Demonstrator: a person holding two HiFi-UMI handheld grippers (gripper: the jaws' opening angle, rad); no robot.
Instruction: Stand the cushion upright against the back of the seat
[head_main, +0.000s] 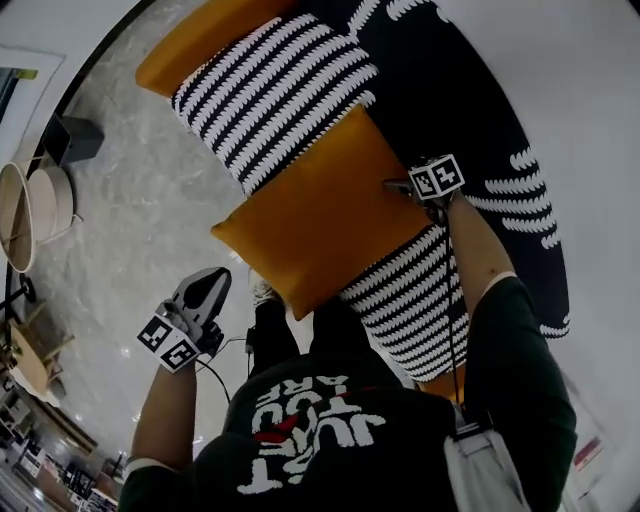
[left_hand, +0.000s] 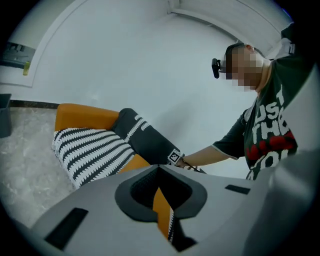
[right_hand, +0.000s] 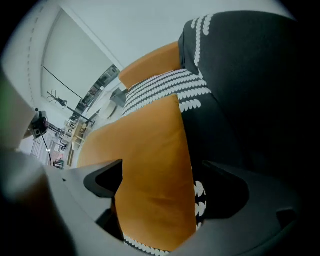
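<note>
An orange cushion (head_main: 320, 215) lies flat and slanted across the striped seat (head_main: 415, 295) of a black-and-white sofa; its black backrest (head_main: 470, 100) runs behind. My right gripper (head_main: 405, 190) is at the cushion's back edge. In the right gripper view it (right_hand: 165, 180) stands open, with the edge of the orange cushion (right_hand: 145, 150) between its jaws. My left gripper (head_main: 215, 283) hangs off the sofa's front over the floor, apart from the cushion. The left gripper view shows it (left_hand: 159, 170) shut and holding nothing.
A striped cushion (head_main: 275, 95) lies further along the seat beside an orange armrest (head_main: 195, 40). Pale marble floor (head_main: 130, 230) lies in front, with round baskets (head_main: 30, 210) and a dark box (head_main: 70, 140) at the left. A white wall (left_hand: 125, 60) stands behind the sofa.
</note>
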